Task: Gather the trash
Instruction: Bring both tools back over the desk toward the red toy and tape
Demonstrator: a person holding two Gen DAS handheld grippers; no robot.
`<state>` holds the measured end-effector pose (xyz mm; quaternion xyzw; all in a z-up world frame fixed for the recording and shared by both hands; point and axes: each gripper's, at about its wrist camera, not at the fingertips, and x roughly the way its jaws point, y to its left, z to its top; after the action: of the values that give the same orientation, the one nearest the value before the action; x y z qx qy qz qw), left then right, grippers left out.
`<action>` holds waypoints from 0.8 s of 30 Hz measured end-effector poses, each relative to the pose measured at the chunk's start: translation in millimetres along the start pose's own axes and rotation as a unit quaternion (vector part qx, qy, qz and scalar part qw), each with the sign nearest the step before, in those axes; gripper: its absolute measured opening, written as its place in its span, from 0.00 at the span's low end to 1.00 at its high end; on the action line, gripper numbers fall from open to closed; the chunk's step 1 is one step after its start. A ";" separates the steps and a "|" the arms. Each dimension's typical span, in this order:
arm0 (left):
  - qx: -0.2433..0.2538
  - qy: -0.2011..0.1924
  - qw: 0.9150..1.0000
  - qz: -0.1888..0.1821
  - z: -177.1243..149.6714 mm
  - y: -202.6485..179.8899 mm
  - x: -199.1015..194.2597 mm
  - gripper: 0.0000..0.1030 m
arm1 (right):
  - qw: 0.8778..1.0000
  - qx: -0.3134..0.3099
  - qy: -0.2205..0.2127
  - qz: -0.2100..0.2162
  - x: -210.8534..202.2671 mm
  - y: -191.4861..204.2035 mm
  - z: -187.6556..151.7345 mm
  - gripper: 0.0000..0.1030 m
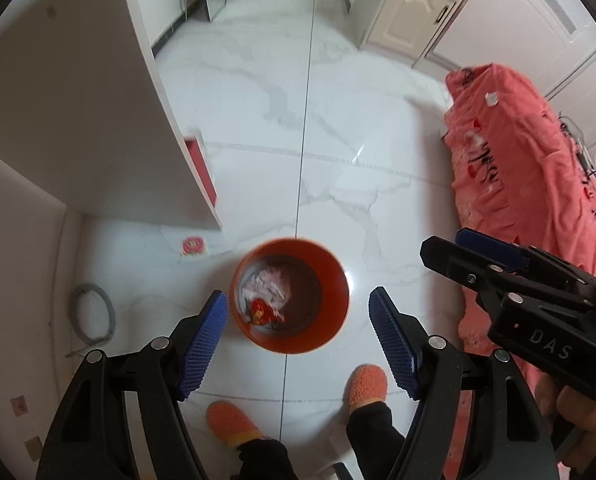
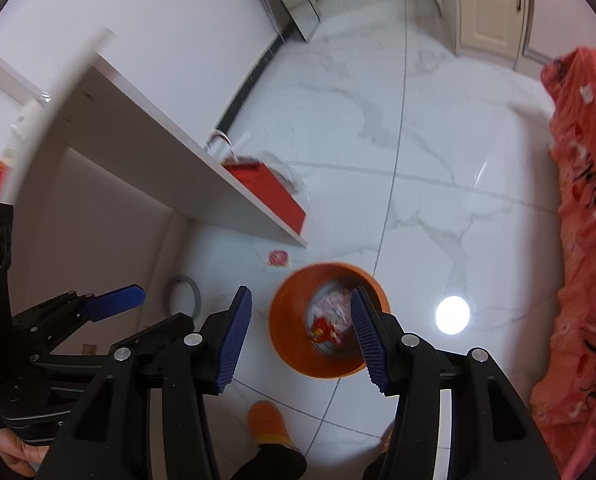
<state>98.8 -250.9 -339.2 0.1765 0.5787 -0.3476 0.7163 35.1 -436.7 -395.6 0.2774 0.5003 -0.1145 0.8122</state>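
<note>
Trash is already gathered in the orange bin [image 1: 289,296], which stands on the white marble floor [image 1: 337,128] just in front of the person's orange slippers [image 1: 367,386]: crumpled pale paper [image 1: 268,284] and a red wrapper [image 1: 264,311] are seen lying at its bottom. Both grippers are held above the bin and pointed steeply down at it. The left gripper [image 1: 298,340] is seen with its blue pads spread wide and nothing between them; the right gripper [image 2: 298,340] is likewise parted, with nothing gripped, the bin's contents merely showing through the gap. So at least one drop appears to be complete. What seems left is a small red-and-yellow packet [image 1: 194,247] lying flat on the floor near the foot of the white cabinet [image 1: 98,120], apart from the bin. Whether the small white bits on the pink cloth [image 1: 517,184] to the right count as litter cannot be told. A grey hose coil [image 1: 94,312] near the wall is probably not trash.
</note>
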 end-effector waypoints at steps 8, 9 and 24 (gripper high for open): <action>0.008 -0.074 0.997 0.007 -1.1 -21.9 -103.9 0.71 | 0.997 -0.043 -0.057 0.027 -104.9 46.7 20.5 0.51; 0.008 -0.083 0.996 0.009 -2.0 -22.1 -116.5 0.71 | 0.996 -0.050 -0.064 0.034 -119.4 54.7 22.5 0.51; -0.053 -0.175 0.980 0.078 -50.1 21.2 -246.3 0.71 | 0.975 -0.160 -0.108 0.113 -222.0 180.4 10.0 0.51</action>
<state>56.6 -131.0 -121.3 0.1191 0.4462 -0.2847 0.8401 21.2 -314.8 -136.9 0.1841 0.3870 0.0302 0.9030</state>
